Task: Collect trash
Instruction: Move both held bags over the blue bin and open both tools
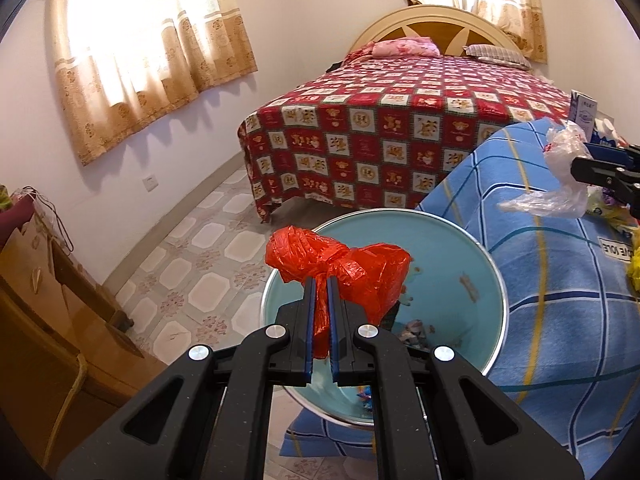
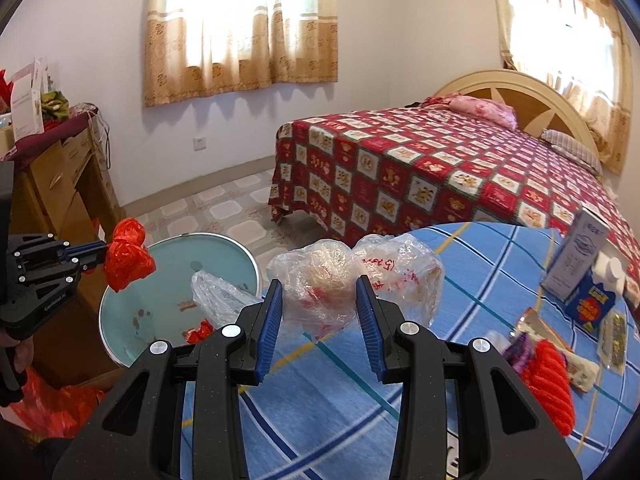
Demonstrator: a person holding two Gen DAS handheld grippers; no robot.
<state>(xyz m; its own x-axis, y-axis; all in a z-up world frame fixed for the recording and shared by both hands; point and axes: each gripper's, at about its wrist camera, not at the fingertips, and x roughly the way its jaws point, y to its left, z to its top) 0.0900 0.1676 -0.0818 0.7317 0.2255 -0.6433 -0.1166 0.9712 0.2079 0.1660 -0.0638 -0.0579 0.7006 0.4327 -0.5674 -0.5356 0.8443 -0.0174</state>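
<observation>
The left wrist view looks forward along its own gripper's fingers and steeply down, close above the round light-blue metal bin [image 1: 460, 248]. It faces the bed with the red-and-white patterned cover [image 1: 400, 128] and the tan curtained window [image 1: 140, 40].

The right wrist view sits low and close over the blue plaid cloth surface [image 2: 460, 280], facing the same bed [image 2: 420, 168] and window [image 2: 240, 28].

Both views share the bin [image 2: 224, 252], the plaid cloth [image 1: 560, 300], the bed, and the patterned tile floor [image 1: 208, 248]. Each view shows the opposite gripper at its edge: the right gripper [image 1: 580, 170] at right, the left gripper [image 2: 94, 254] at left.
</observation>
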